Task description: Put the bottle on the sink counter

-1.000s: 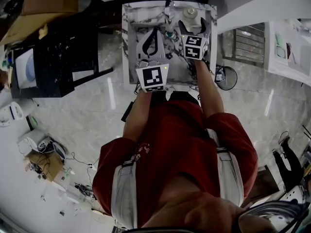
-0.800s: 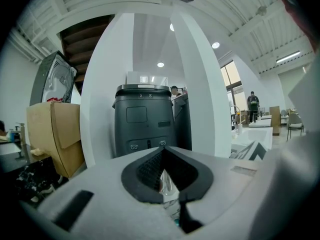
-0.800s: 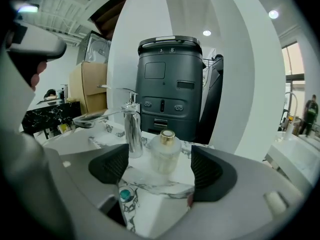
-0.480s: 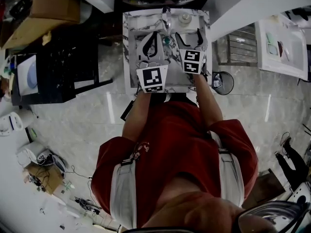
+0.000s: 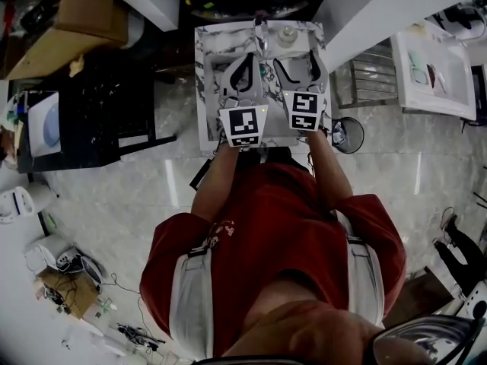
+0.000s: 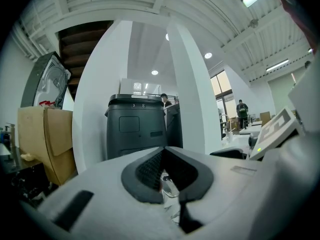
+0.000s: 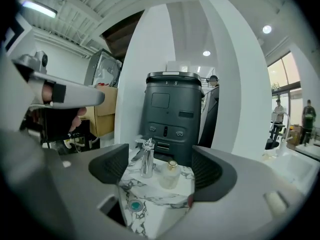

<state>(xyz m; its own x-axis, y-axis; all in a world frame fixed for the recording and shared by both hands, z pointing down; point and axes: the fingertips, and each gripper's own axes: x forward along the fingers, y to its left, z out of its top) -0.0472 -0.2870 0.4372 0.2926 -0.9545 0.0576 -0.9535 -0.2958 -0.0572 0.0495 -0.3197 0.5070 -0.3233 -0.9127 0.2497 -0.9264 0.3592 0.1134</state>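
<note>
A small clear bottle [image 5: 288, 33] with a gold cap stands upright on the marble sink counter [image 5: 308, 30], just right of the chrome faucet [image 5: 261, 30]. In the right gripper view the bottle [image 7: 169, 174] stands free beyond the jaws, beside the faucet [image 7: 146, 157]. My right gripper [image 5: 297, 61] is open and empty, a short way in front of the bottle and not touching it. My left gripper [image 5: 247, 56] hovers over the basin [image 5: 215, 52], shut with nothing in it. In the left gripper view the pads [image 6: 150, 170] meet at their tips.
A teal drain [image 7: 134, 205] sits in the basin. Behind the counter stands a dark grey bin [image 7: 172, 119] between white pillars. A black rack [image 5: 106, 97] and a cardboard box [image 5: 84, 6] are to the left, a metal rack [image 5: 377, 71] and a white table [image 5: 430, 71] to the right.
My right gripper has drawn back from the bottle toward the person, leaving the bottle standing on the counter. The left gripper has hardly moved.
</note>
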